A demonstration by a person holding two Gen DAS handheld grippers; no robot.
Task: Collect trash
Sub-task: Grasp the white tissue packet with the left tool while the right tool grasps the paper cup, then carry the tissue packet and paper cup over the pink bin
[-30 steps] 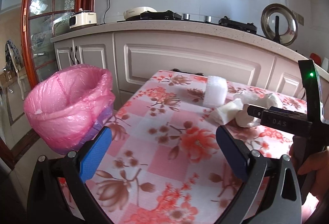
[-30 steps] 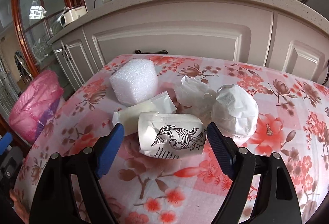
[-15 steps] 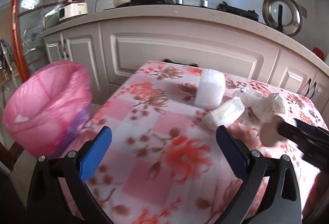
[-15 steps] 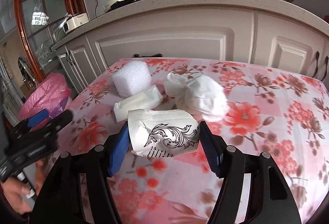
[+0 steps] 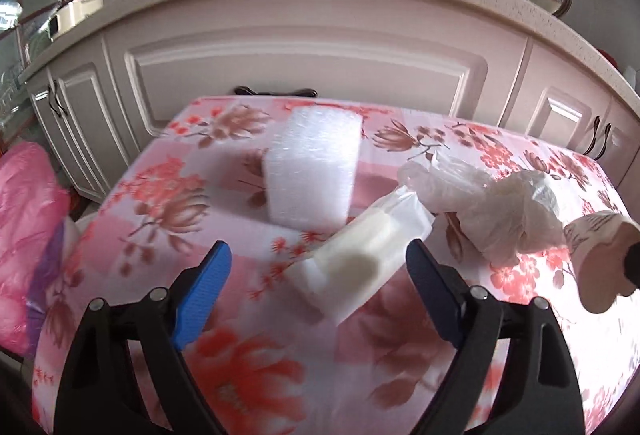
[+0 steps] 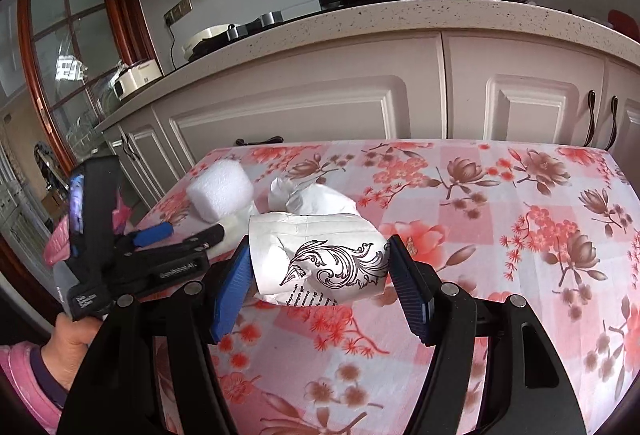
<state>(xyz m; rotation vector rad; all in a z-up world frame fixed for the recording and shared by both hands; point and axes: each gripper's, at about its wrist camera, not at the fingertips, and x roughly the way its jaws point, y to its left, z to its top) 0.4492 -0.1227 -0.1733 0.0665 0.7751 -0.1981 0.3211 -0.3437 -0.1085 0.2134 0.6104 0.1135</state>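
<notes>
A cream packet in clear wrap (image 5: 360, 259) lies on the flowered table (image 5: 248, 375), between the fingers of my left gripper (image 5: 318, 287). Its jaws are closing, with a gap still on both sides of the packet. Behind the packet stands a white foam block (image 5: 312, 171), and to its right a crumpled white plastic bag (image 5: 500, 203). My right gripper (image 6: 320, 271) is shut on a white paper cup with a black scroll print (image 6: 320, 259), held just above the table. That cup (image 5: 600, 267) shows at the right edge of the left wrist view. The left gripper (image 6: 188, 233) also appears at the left of the right wrist view.
A bin lined with a pink bag (image 5: 24, 235) stands on the floor off the table's left edge. White kitchen cabinets (image 5: 304, 63) under a counter run close behind the table. A hand with a pink sleeve (image 6: 68, 347) holds the left gripper.
The left gripper has swung right, from the bin side to the packet, which now lies between its fingers. The right gripper has shut on the printed cup and lifted it off the table.
</notes>
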